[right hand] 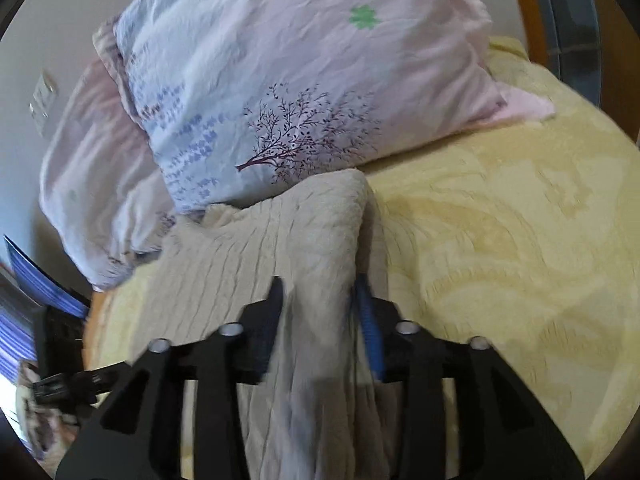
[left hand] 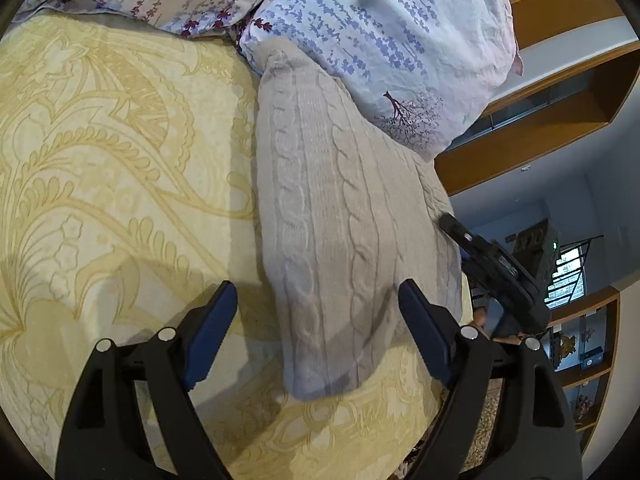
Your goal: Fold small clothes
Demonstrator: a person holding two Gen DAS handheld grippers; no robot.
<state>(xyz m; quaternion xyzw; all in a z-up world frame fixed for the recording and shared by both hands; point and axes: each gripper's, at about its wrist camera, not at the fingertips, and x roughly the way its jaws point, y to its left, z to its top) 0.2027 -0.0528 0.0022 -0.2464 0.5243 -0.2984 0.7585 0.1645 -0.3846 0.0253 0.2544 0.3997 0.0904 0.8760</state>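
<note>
A beige cable-knit garment (left hand: 332, 208) lies folded in a long strip on the yellow patterned bedspread (left hand: 120, 168), its far end tucked against a pillow. My left gripper (left hand: 317, 286) hovers open over the strip's near end, one finger on each side and neither touching it. My right gripper (left hand: 472, 240) comes in at the garment's right edge. In the right wrist view a raised ridge of the garment (right hand: 320, 248) stands between the fingers of my right gripper (right hand: 318, 284). The jaws stand apart and the blue pad (right hand: 370, 332) is beside the cloth; this view is blurred.
Two floral pillows (left hand: 380, 40) (right hand: 300, 80) are stacked at the head of the bed, just beyond the garment. The bedspread (right hand: 500, 220) spreads wide on the far side. The bed's edge runs close to the garment, with wooden shelves (left hand: 560, 120) beyond it.
</note>
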